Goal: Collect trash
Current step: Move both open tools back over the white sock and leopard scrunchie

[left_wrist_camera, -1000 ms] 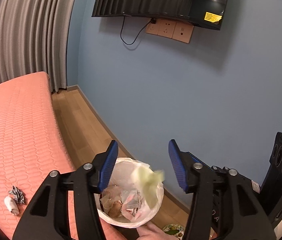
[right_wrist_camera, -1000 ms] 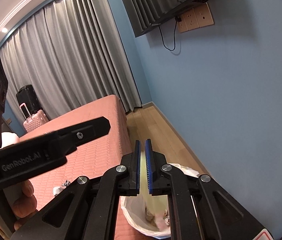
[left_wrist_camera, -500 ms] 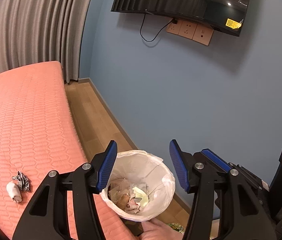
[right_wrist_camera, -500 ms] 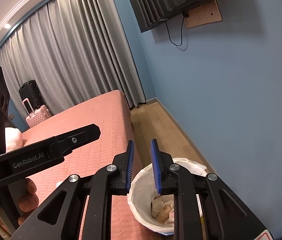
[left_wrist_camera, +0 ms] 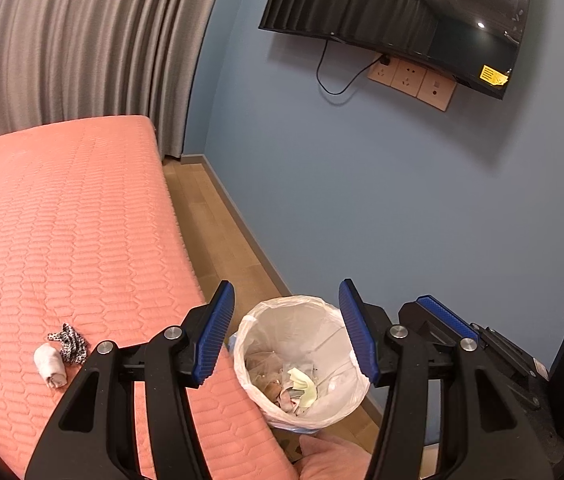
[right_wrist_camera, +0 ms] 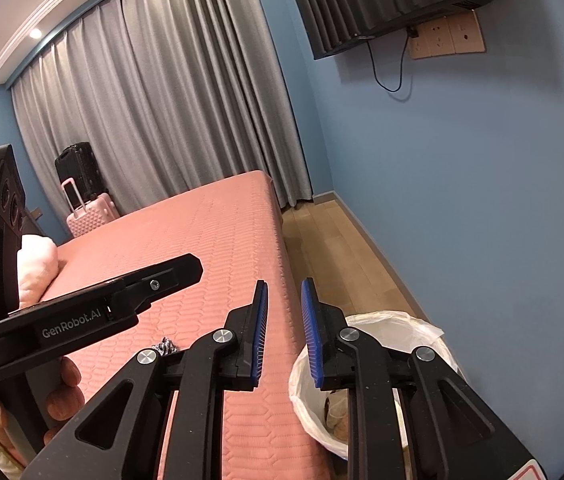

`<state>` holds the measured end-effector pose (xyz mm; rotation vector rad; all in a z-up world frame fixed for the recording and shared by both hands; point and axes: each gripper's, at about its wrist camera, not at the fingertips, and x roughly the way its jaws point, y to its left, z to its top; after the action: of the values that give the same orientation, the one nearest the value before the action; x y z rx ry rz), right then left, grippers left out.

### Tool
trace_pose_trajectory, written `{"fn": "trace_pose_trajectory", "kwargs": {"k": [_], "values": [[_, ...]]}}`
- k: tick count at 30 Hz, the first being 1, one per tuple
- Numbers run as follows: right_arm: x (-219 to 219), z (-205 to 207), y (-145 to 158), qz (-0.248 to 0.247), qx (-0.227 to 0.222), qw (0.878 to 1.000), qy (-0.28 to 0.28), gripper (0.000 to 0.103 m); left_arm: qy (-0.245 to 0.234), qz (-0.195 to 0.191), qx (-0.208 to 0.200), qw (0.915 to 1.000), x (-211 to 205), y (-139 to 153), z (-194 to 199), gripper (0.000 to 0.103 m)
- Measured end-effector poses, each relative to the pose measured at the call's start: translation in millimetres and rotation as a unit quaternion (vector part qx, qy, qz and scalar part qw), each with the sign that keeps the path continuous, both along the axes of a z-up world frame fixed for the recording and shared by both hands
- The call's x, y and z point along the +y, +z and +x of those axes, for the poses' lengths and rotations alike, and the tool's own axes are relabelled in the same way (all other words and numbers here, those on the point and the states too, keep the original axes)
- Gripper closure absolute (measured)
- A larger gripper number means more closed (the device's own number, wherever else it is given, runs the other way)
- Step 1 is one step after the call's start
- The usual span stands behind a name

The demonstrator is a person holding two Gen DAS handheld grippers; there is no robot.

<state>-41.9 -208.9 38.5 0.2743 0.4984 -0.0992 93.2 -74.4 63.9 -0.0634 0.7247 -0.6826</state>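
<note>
The trash bin [left_wrist_camera: 302, 360] is a small round can lined with a thin, crinkled white plastic bag whose edge folds out over the rim; it stands upright on the wood floor [left_wrist_camera: 218, 232], its long axis vertical and its mouth opening straight up, just beside the foot corner of the pink quilted bed [left_wrist_camera: 62, 232] and near the blue wall [left_wrist_camera: 382, 200]. Inside lie crumpled scraps, among them a pale yellow-green piece [left_wrist_camera: 302, 382] on top of brownish and white paper. On the bed, well apart from the bin, a small white wad [left_wrist_camera: 50, 365] lies touching a black-and-white patterned scrap [left_wrist_camera: 69, 343]; the wad's long axis runs roughly toward the camera. The left gripper [left_wrist_camera: 287, 334] hangs above the bin with its 2 blue-padded fingers spread wide and nothing between them. The right gripper [right_wrist_camera: 285, 334] has its fingers parted by a narrow gap, holding nothing, with the bin [right_wrist_camera: 362, 380] below and to its right.
</note>
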Motion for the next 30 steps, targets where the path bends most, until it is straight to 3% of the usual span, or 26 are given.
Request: {"fn": "trace_pose_trajectory", "kwargs": {"k": [14,21,30], "values": [[49.5,25.0,-10.4,-0.01,0.022,0.999,0.047,0.085,0.053,0.0,0.018,0.9984,57.3,-19.1,12.3,0.051],[79.8,39.0,-23.7,-0.013,0.039,0.996,0.074,0.078,0.093,0.011,0.045,0.9946,96.1,-41.8,24.1,0.051],[115.5,68.0,-45.9,-0.016,0.069,0.992,0.109,0.078,0.148,0.032,0.079,0.9852,145.0,-78.9,39.4,0.037]]}}
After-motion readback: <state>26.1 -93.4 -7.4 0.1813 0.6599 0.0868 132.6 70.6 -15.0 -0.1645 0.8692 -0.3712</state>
